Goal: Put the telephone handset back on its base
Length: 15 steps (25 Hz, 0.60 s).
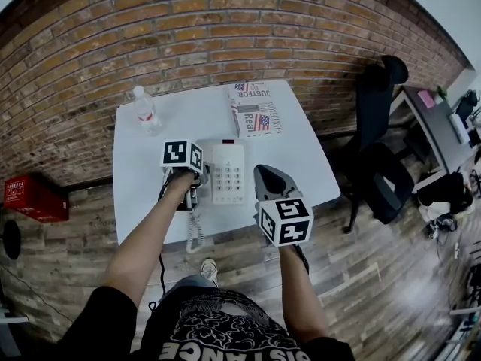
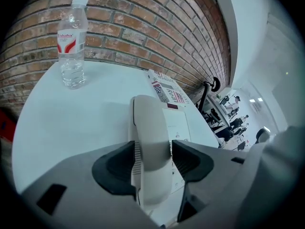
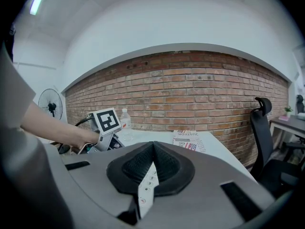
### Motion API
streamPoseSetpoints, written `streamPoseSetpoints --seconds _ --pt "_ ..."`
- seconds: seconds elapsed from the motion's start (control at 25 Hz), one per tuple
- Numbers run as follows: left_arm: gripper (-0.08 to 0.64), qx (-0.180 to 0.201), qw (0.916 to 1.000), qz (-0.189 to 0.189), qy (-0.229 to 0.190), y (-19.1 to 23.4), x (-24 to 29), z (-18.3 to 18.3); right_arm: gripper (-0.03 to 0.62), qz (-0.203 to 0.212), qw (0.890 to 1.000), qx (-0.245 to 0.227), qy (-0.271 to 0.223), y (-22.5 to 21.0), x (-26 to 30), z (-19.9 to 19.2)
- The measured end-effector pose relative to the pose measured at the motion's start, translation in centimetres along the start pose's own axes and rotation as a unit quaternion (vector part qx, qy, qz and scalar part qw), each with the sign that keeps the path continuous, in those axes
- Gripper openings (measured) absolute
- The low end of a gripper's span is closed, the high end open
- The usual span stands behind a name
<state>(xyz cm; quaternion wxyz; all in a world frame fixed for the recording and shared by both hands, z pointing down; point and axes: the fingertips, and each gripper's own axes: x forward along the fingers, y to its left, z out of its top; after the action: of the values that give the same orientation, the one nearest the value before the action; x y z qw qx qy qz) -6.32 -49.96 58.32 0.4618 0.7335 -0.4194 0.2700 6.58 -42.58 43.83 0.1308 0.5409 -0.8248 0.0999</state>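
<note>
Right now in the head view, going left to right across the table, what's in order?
water bottle → left gripper → telephone base → right gripper. Skipped the magazine: it overlaps the telephone base.

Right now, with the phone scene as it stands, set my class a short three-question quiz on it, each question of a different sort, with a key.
1. True or false: the handset lies on its base.
2. What stands near the table's far left corner? A water bottle; B mug; C lamp.
3. Fill in: the right claw is ___, with nothing held in it.
Key: 1 true; 2 A; 3 shut.
</note>
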Motion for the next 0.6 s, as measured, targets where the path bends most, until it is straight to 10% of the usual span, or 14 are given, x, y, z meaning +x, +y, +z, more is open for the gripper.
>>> streamPoseSetpoints --seconds 0.6 --pt "0.231 0.019 0.9960 -0.021 -0.084 -1.0 -4.1 0.3 0.000 0.010 1.000 -0.003 -0.011 0.7 -2.1 0.4"
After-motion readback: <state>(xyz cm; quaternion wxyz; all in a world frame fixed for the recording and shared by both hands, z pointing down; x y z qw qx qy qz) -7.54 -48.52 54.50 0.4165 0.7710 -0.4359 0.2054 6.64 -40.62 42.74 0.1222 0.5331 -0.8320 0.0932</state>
